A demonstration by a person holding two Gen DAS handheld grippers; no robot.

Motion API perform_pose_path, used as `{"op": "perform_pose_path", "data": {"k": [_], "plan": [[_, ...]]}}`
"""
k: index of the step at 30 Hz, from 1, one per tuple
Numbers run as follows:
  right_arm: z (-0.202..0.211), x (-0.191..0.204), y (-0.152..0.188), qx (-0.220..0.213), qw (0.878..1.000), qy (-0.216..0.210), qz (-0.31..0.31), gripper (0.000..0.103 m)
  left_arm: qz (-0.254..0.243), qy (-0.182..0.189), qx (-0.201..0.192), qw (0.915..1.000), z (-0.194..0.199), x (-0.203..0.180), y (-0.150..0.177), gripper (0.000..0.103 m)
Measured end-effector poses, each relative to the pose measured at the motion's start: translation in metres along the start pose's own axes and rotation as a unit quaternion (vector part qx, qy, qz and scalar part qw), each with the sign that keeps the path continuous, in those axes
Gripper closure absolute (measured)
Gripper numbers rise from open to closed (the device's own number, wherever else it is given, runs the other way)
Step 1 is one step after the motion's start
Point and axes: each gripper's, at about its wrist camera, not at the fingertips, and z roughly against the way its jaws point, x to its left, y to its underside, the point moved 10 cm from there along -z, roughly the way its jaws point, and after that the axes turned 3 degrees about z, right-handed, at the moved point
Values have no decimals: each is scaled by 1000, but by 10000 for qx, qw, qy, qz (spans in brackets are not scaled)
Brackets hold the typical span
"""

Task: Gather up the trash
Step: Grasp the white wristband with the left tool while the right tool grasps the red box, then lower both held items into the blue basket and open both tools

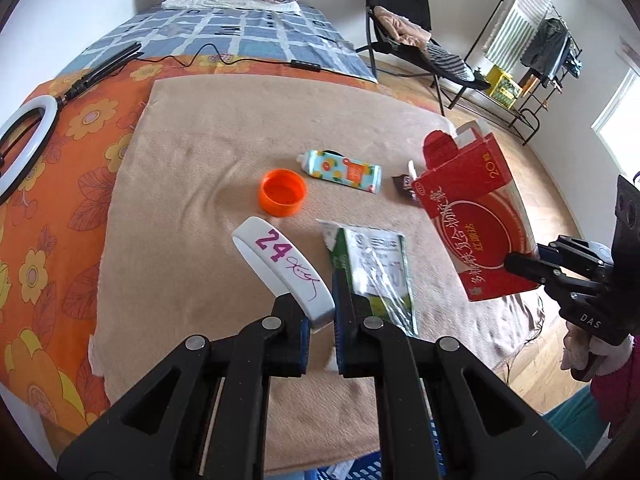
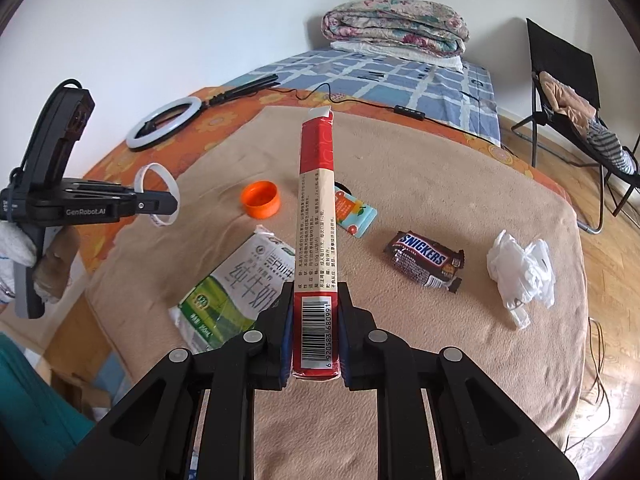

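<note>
My left gripper [image 1: 322, 312] is shut on a white wristband marked 24 [image 1: 280, 268] and holds it above the tan blanket [image 1: 192, 184]; it also shows in the right wrist view [image 2: 158, 196]. My right gripper [image 2: 314, 332] is shut on a flat red medicine box [image 2: 316, 248], held up in the air; the box shows at the right of the left wrist view [image 1: 476, 216]. On the blanket lie an orange cap [image 2: 260, 199], a green milk pouch [image 2: 236, 288], a small colourful tube [image 2: 354, 212], a Snickers wrapper [image 2: 426, 260] and a crumpled white plastic piece [image 2: 520, 272].
A ring light [image 2: 164, 122] with its cable lies at the back left on the orange floral sheet [image 1: 60, 160]. A folded quilt [image 2: 396, 26] sits at the bed's head. A black folding chair [image 2: 576, 92] with clothes stands on the wooden floor at the right.
</note>
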Motion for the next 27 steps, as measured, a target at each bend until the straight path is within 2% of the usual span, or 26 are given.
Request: {"op": "perform_pose_path", "data": {"k": [7,15,21,27], "plan": [[48,22,35,-40,9991,-201,-372,87,-198,362,171,9990,22,-51,51,96],[84,59,95,155,9990,-252,-324,87,-305,668,628,9953,21,-94,128,96],[100,81,136,292,9982,-373,-379,87,-317,704,940,9926,15,-108,174,96],[101,100,168,515,9969,-451,-383,87,-255,637,1234,9900,5,-106,212,96]]}}
